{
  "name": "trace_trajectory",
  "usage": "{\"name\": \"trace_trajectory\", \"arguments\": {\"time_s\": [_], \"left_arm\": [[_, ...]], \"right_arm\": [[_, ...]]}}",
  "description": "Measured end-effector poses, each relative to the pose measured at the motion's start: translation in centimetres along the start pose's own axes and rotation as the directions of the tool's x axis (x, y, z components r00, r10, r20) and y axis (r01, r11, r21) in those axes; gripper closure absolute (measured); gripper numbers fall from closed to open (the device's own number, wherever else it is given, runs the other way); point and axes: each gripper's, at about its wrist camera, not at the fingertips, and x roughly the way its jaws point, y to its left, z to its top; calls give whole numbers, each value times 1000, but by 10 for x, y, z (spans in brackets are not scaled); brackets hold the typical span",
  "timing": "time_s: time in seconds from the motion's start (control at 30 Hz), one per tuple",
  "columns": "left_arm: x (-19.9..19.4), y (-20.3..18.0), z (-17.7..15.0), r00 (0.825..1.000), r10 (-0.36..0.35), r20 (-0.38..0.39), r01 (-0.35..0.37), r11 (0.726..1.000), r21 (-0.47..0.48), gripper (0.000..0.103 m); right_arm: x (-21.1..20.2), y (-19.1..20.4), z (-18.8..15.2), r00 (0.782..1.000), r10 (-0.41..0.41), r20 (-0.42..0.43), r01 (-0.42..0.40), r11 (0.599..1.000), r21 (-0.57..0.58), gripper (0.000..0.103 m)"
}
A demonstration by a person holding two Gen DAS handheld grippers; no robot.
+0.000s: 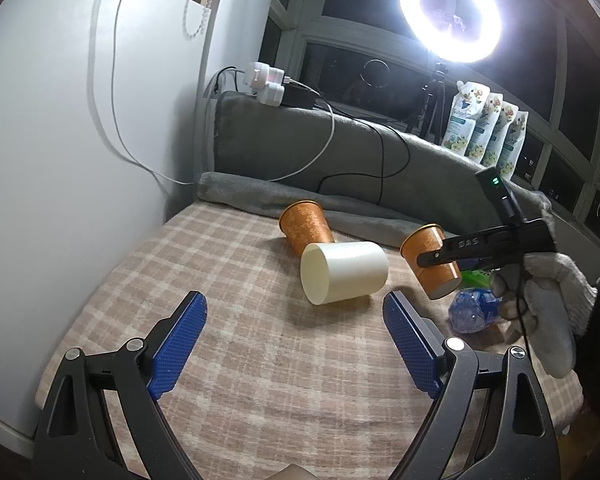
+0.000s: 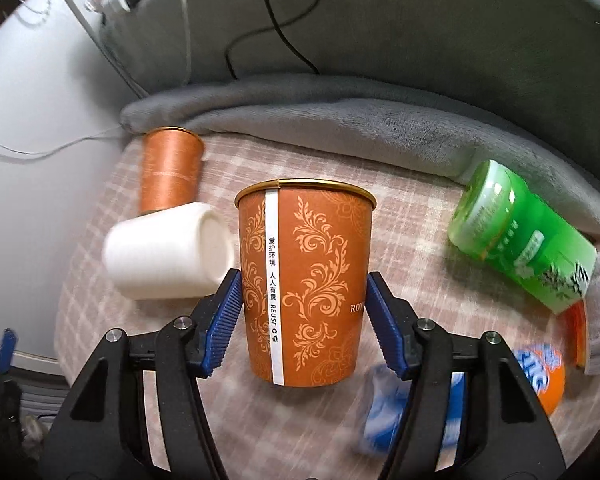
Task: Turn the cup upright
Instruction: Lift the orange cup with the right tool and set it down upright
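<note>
Between the blue pads of the right gripper (image 2: 303,316): orange paper cup (image 2: 305,280), clamped at mid-wall, both pads touching. Lifted clear of the checked cloth (image 1: 260,380) and tilted in the left wrist view, rim up and away, base lower; from the right wrist camera it reads rim-up along the fingers. Not yet standing.

Left gripper (image 1: 296,344) spread wide, holding nothing, low over the cloth just short of the white cup (image 1: 346,274), which lies on its side. Second orange cup (image 1: 306,226) also on its side behind it, touching or nearly so.

Step in hand, by judgement: finish the rotation, then set down. Bring base flat and level before lowering. Pick bare cloth, away from the white cup and the green bottle (image 2: 524,236). Soft cloth may give, so lower until the base sits fully, then release slowly. Thin paper wall: keep squeeze light to avoid denting. Withdraw straight back so pads do not drag the rim over.
</note>
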Motion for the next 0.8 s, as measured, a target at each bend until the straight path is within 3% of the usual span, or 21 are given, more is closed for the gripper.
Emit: {"name": "trace_trajectory", "arguments": {"time_s": [0.4, 0.8], "left_arm": [[2, -21, -3, 998, -55, -33, 56, 998, 29, 14], [5, -38, -8, 993, -97, -69, 100, 994, 41, 15]], "right_arm": [[-36, 11, -71, 992, 123, 15, -124, 990, 63, 39], [-30, -2, -126, 982, 188, -11, -182, 966, 184, 38]]}}
